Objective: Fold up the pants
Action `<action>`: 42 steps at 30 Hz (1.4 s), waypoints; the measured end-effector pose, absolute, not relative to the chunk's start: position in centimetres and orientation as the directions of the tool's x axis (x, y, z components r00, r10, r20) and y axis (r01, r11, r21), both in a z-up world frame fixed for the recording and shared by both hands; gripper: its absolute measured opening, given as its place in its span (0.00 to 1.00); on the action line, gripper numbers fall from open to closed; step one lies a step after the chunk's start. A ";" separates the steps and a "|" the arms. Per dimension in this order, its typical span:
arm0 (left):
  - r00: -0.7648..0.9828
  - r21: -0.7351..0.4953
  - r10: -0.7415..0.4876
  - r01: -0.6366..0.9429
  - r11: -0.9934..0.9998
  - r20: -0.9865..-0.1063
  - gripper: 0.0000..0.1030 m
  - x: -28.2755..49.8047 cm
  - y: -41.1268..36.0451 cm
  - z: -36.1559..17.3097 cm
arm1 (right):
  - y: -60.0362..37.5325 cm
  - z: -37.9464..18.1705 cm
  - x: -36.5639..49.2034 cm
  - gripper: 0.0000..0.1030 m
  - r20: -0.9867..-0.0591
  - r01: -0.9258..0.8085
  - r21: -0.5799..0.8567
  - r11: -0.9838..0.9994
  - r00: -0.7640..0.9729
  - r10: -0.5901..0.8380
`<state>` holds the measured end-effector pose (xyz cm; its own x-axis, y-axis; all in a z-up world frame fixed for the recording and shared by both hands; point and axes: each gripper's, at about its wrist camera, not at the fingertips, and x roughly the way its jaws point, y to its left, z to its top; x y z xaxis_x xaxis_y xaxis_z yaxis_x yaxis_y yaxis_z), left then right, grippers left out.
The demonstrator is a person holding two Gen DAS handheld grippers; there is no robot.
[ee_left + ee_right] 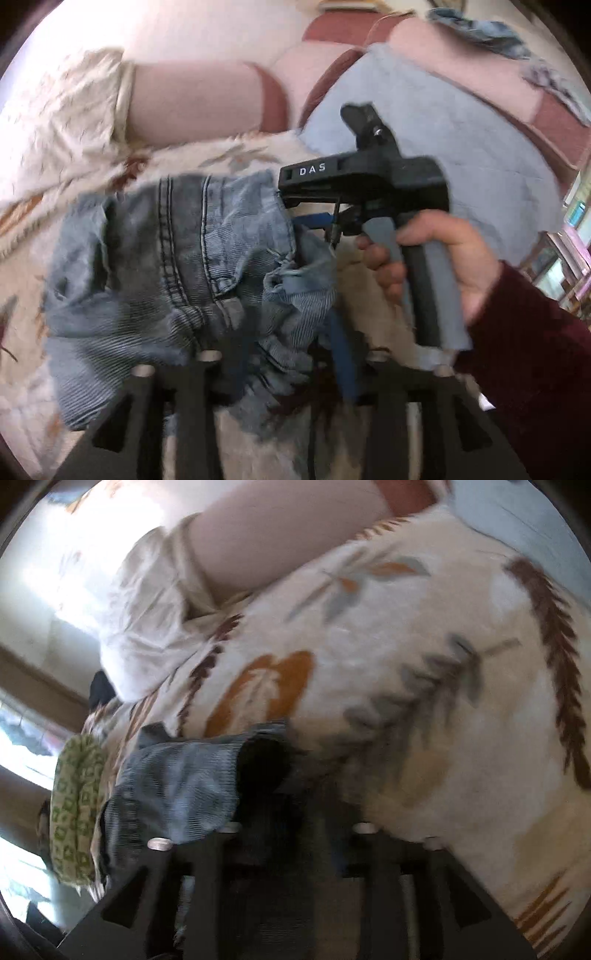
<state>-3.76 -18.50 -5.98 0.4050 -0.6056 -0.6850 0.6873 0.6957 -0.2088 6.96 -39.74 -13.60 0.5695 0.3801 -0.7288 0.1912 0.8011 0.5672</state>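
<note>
My left gripper (280,373): jaws parted, denim between, grip unclear | my right gripper (314,221): in my right hand (436,258), state unclear | jeans (177,266): bunched on leaf-patterned blanket (369,635) | pink cushions (192,99) behind

Bunched denim pants (177,782) on leaf-print blanket (424,657), beside green patterned cushion (74,812).
</note>
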 end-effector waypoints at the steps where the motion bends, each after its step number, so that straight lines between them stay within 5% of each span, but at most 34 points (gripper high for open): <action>1: 0.438 -0.181 -0.605 0.691 0.700 -0.665 0.62 -4.3 -17.7 -5.0 | -40.2 -13.4 6.6 0.54 -0.725 0.206 0.573 0.793 0.579 0.373; 6: 0.579 -0.072 -0.561 0.655 0.752 -0.591 0.67 -5.3 -12.2 -1.5 | -42.5 -10.0 2.1 0.56 -0.650 0.242 0.598 0.764 0.704 0.286; 11: 0.697 0.015 -0.384 0.492 0.871 -0.606 0.68 -2.7 -6.6 -2.3 | -41.2 -7.3 -2.4 0.57 -0.553 0.197 0.633 0.749 0.792 0.259; 24: 0.709 -0.067 -0.340 0.383 0.921 -0.618 0.98 0.7 -3.9 -4.1 | -31.5 -4.6 -5.0 0.59 -0.523 0.079 0.456 0.886 0.829 0.195; 42: 0.726 0.034 -0.297 0.403 0.914 -0.621 0.99 4.5 -8.3 -4.7 | -31.1 -6.6 -1.7 0.60 -0.538 0.089 0.463 0.882 0.819 0.200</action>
